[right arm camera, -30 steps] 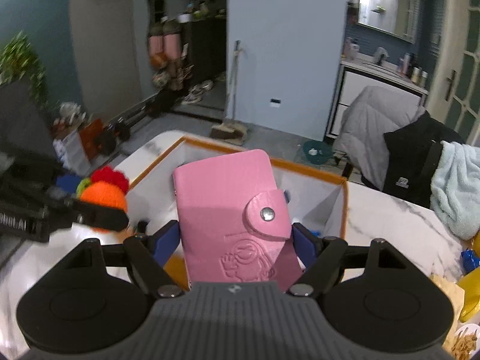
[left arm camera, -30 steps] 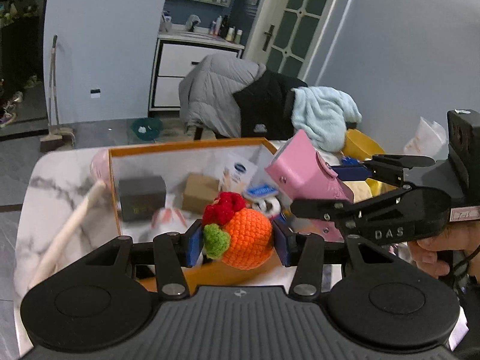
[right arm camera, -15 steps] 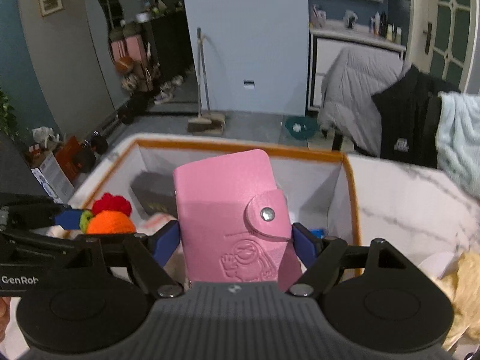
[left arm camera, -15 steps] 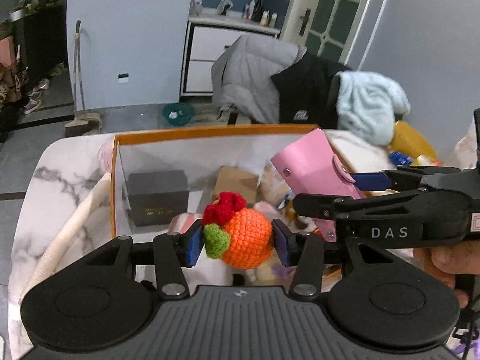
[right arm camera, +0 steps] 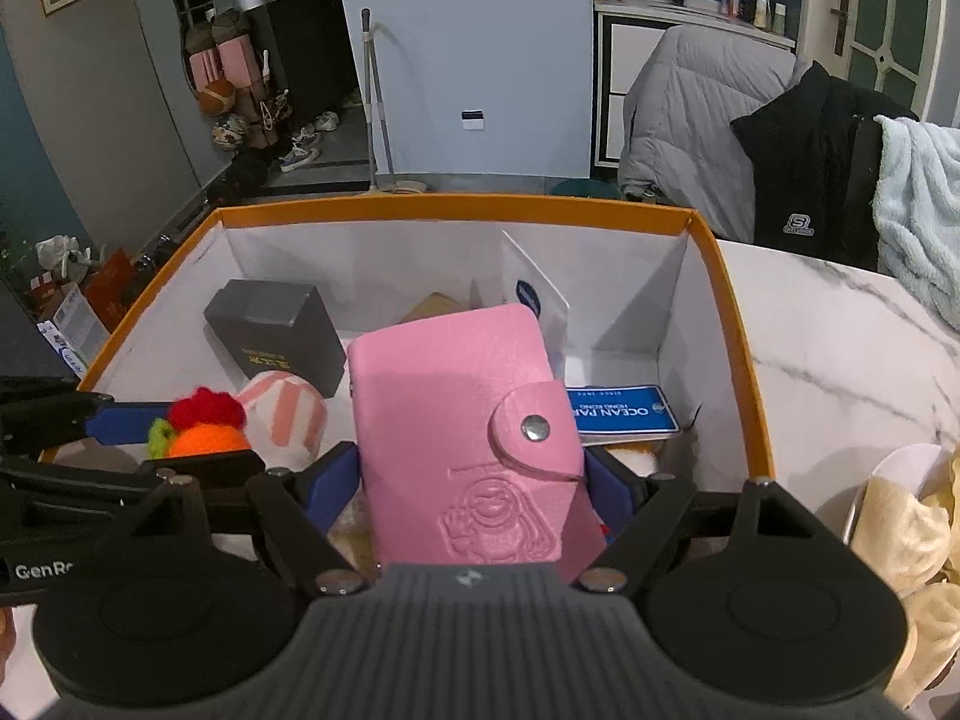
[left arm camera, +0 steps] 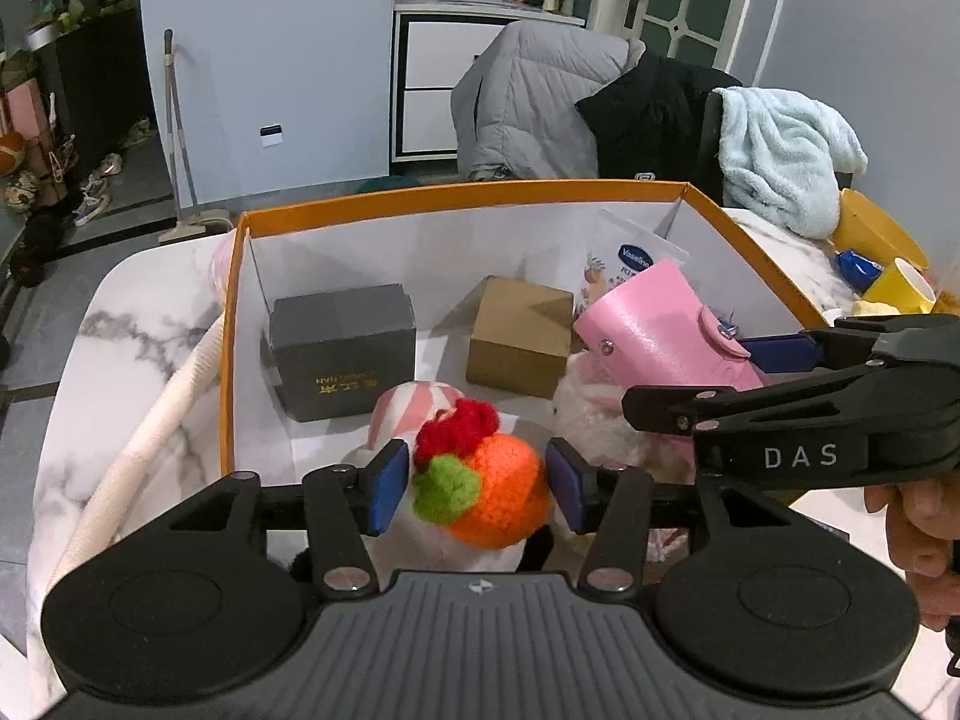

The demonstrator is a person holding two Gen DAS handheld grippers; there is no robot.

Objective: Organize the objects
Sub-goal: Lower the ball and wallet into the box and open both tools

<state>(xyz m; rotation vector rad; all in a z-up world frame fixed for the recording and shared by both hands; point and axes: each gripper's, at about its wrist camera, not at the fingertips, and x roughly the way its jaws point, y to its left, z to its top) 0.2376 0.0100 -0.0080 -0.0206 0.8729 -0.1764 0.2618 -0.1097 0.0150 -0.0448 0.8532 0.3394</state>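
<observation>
My left gripper (left arm camera: 477,492) hangs over the near part of the orange-rimmed white box (left arm camera: 456,195). An orange crochet fruit (left arm camera: 492,498) with a red top and green leaf sits between its blue pads (left arm camera: 387,492). The jaws are opening, and the pads still touch the fruit. My right gripper (right arm camera: 468,480) is shut on a pink snap-button card holder (right arm camera: 450,408), held upright over the box's right half. In the left wrist view that card holder (left arm camera: 654,336) tilts above a white plush. In the right wrist view the fruit (right arm camera: 207,435) shows at the left.
Inside the box lie a black box (left arm camera: 342,348), a brown carton (left arm camera: 519,330), a pink-striped plush (left arm camera: 414,402), a Vaseline packet (left arm camera: 636,255) and a blue card (right arm camera: 624,414). The marble table (left arm camera: 138,324) holds yellow cups (left arm camera: 900,285) and a snack plate (right arm camera: 900,516). Jackets drape chairs behind.
Both grippers have come down and forward over the box with their things. The box's inside now fills more of both views. The fruit sits a little lower between the left pads.
</observation>
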